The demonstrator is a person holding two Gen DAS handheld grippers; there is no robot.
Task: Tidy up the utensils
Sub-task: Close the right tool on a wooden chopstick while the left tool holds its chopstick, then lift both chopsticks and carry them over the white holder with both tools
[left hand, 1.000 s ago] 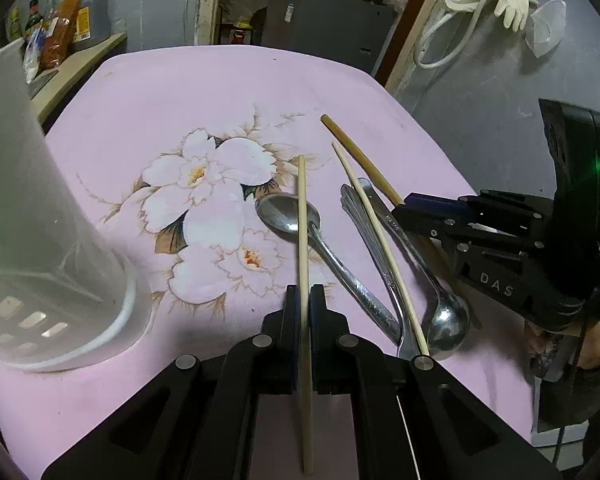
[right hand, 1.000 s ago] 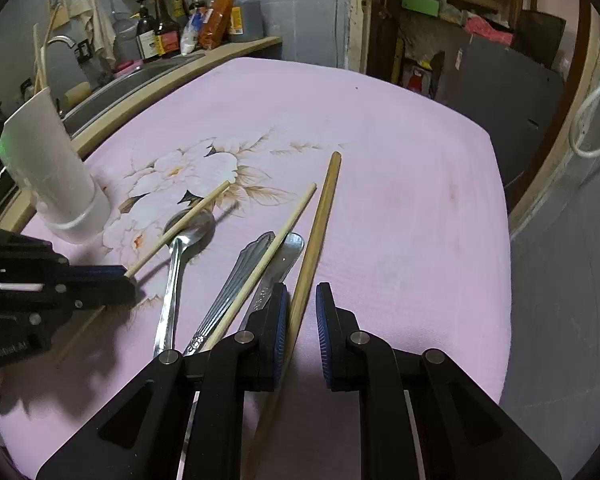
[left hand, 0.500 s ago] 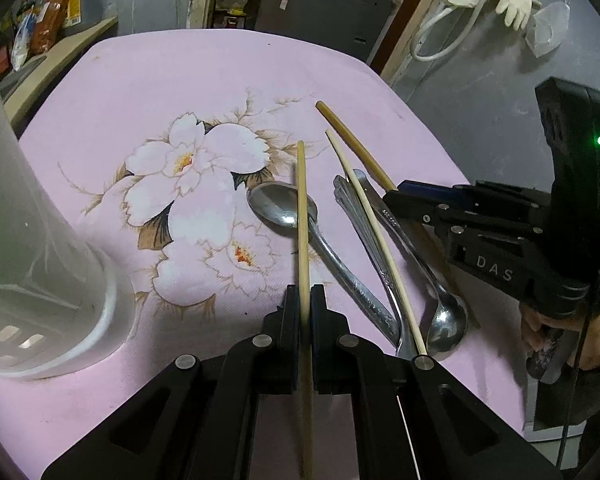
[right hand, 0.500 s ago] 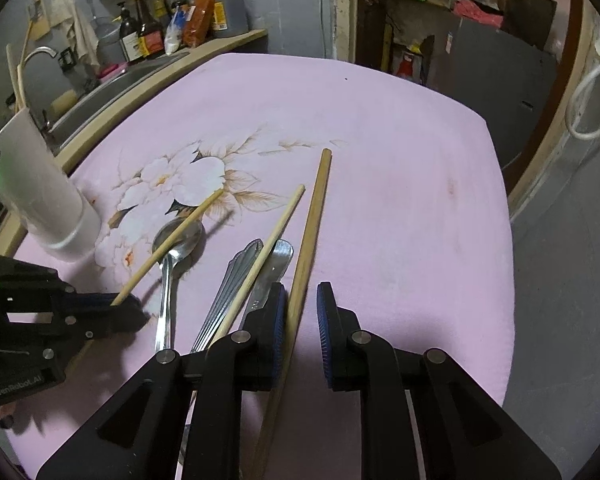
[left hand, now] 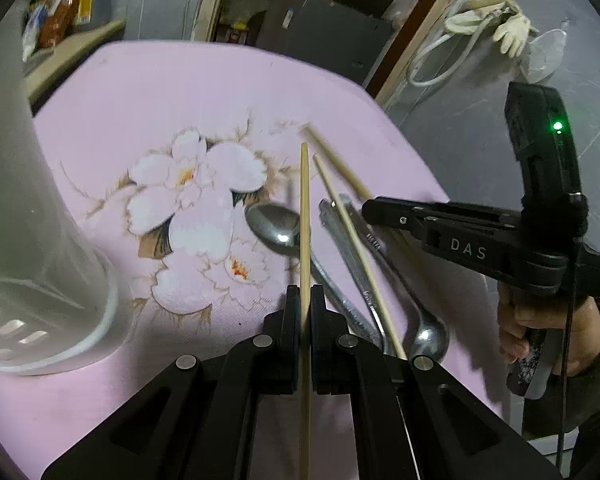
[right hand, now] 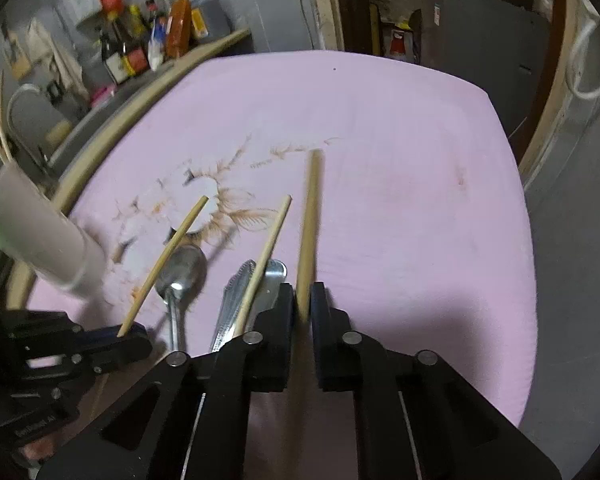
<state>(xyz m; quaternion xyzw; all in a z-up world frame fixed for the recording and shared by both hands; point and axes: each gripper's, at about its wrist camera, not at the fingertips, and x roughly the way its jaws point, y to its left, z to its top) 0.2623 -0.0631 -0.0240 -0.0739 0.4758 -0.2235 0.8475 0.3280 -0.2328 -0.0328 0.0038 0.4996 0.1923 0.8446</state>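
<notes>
- While your left gripper clamps a thin chopstick, its tip reaches over the spoon.
- Your right gripper has just been closing and now pinches the thick stick, right of the spoon.
- Another chopstick lies between them, across the spoon's neighbours.

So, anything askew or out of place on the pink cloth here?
Nothing damaged or spilled. The spoons and a loose chopstick lie crisscrossed in a heap, unsorted. Each claw, left and right, grips one chopstick.
</notes>
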